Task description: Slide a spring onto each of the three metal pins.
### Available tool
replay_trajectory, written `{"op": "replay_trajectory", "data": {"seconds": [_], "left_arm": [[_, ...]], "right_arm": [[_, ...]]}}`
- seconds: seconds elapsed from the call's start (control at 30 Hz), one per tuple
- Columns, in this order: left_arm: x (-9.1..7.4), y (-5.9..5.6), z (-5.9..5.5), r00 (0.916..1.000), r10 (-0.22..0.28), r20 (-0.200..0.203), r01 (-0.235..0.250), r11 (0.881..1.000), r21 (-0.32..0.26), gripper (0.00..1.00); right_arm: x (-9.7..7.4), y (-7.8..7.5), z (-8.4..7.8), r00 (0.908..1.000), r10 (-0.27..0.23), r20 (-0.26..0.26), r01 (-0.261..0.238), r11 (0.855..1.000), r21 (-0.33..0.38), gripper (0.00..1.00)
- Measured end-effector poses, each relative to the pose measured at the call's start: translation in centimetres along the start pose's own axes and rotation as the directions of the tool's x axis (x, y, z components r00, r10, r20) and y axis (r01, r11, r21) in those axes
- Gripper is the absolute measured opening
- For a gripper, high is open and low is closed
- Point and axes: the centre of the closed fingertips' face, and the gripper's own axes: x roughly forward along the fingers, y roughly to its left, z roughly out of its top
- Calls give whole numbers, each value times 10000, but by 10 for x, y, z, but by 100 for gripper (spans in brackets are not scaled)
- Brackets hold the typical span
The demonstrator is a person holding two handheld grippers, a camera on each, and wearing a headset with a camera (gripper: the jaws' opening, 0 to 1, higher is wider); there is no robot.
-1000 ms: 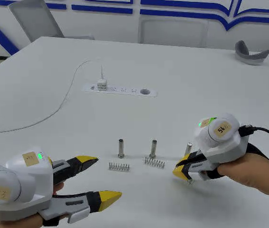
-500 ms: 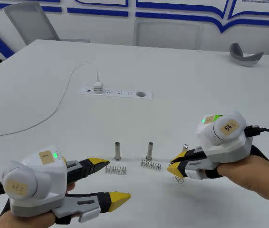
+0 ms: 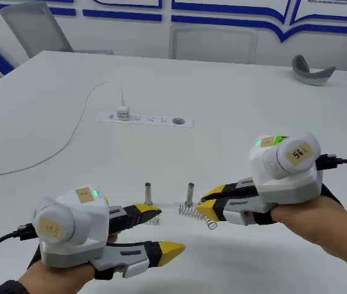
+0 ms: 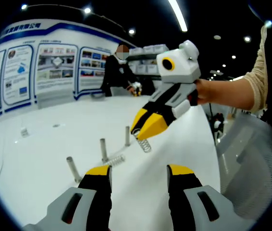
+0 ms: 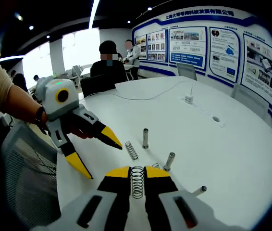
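Right now the right gripper (image 5: 137,172) is pinching a spring (image 5: 137,185) between its yellow tips. The coil is sitting crosswise in the narrow gap and poking out past the jaws on both sides. In the head view this gripper is hovering low over the white table (image 3: 253,104) with its tips pointing toward the left gripper (image 3: 165,231), and the spring is hanging just beneath those tips, near the middle pin (image 3: 190,192).

The left gripper is holding its jaws spread wide with nothing between them, and it is aiming across the row of pins. In the left gripper view the three metal pins (image 4: 103,149) are standing upright in a line, none of them wearing a coil yet.

A second spring (image 3: 189,210) is lying flat on the table just in front of the middle pin, between it and the right gripper's tips. A third spring (image 3: 152,219) is lying beside the left gripper's upper tip — that tip is partly covering it. Farther back, a power strip (image 3: 146,116) is lying on the table.
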Motion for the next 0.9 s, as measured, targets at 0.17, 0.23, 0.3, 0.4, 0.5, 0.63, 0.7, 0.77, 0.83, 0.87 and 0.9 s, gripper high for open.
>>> {"op": "replay_trajectory", "data": {"seconds": [0.17, 0.23, 0.3, 0.4, 0.5, 0.63, 0.7, 0.77, 0.83, 0.87, 0.9], "left_arm": [[5, -1, 3, 9999, -101, 101, 103, 9998, -195, 44], [7, -2, 5, 9998, -113, 160, 118, 9995, -293, 43], [8, -2, 7, 9996, -119, 252, 129, 9991, -399, 42], [10, -2, 11, 9990, -181, 405, 207, 9977, -650, 39], [11, -4, 13, 9987, -261, 441, 292, 9971, -697, 35], [12, -8, 14, 9979, -441, 466, 477, 9958, -777, 30], [12, -9, 14, 9975, -513, 486, 552, 9951, -820, 27], [12, -10, 14, 9976, -514, 455, 548, 9955, -770, 25], [13, -10, 14, 9974, -554, 452, 589, 9951, -799, 24], [13, -11, 14, 9974, -563, 456, 599, 9950, -804, 23], [13, -11, 14, 9975, -551, 453, 585, 9953, -769, 22]], "right_arm": [[1, 9, 12, 9990, 221, 376, -226, 9997, 116, 11], [2, 13, 17, 9982, 319, 503, -327, 9994, 135, 11], [2, 17, 20, 9974, 378, 606, -387, 9992, 141, 11], [2, 22, 25, 9962, 470, 737, -480, 9988, 118, 11], [3, 26, 27, 9946, 600, 843, -619, 9979, 204, 11], [4, 31, 29, 9929, 732, 934, -749, 9971, 146, 11], [5, 33, 29, 9925, 768, 949, -783, 9969, 120, 11], [5, 35, 30, 9916, 822, 994, -837, 9964, 113, 11], [5, 36, 31, 9910, 861, 1025, -874, 9961, 82, 11], [5, 37, 31, 9906, 884, 1041, -896, 9960, 65, 11], [5, 38, 32, 9902, 916, 1058, -927, 9957, 61, 11]]}}
